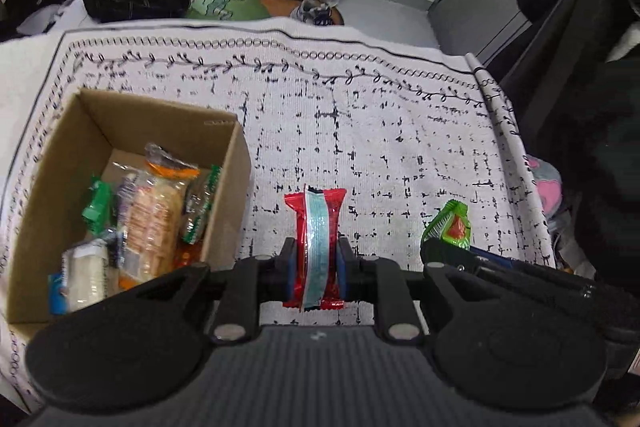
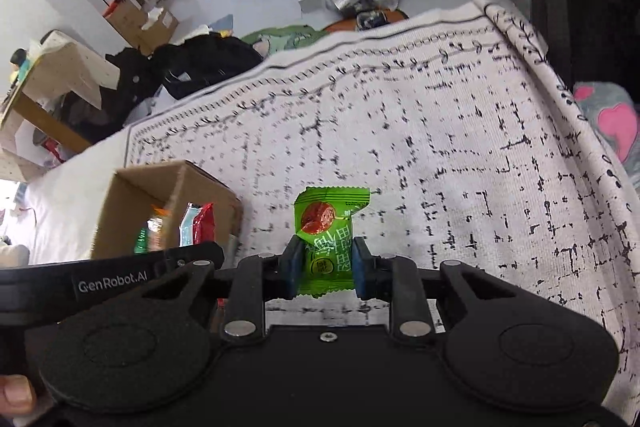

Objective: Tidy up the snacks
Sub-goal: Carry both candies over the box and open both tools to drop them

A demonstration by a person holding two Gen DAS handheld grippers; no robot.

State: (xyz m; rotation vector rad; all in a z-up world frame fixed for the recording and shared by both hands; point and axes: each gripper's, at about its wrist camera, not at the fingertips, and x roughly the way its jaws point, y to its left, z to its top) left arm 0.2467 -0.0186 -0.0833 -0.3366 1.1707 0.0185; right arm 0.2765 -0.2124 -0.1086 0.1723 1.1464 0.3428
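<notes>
Left tool [image 1: 314,269] pinches a light, crinkly red snack bar [image 1: 316,247] mid-length; right tool [image 2: 325,267] clamps the soft green candy packet [image 2: 326,239], low centre.

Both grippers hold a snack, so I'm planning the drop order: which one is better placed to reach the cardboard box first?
Probably left. The left gripper, shut on the red snack bar, sits beside the cardboard box. The right gripper with the green candy packet is farther out.
</notes>
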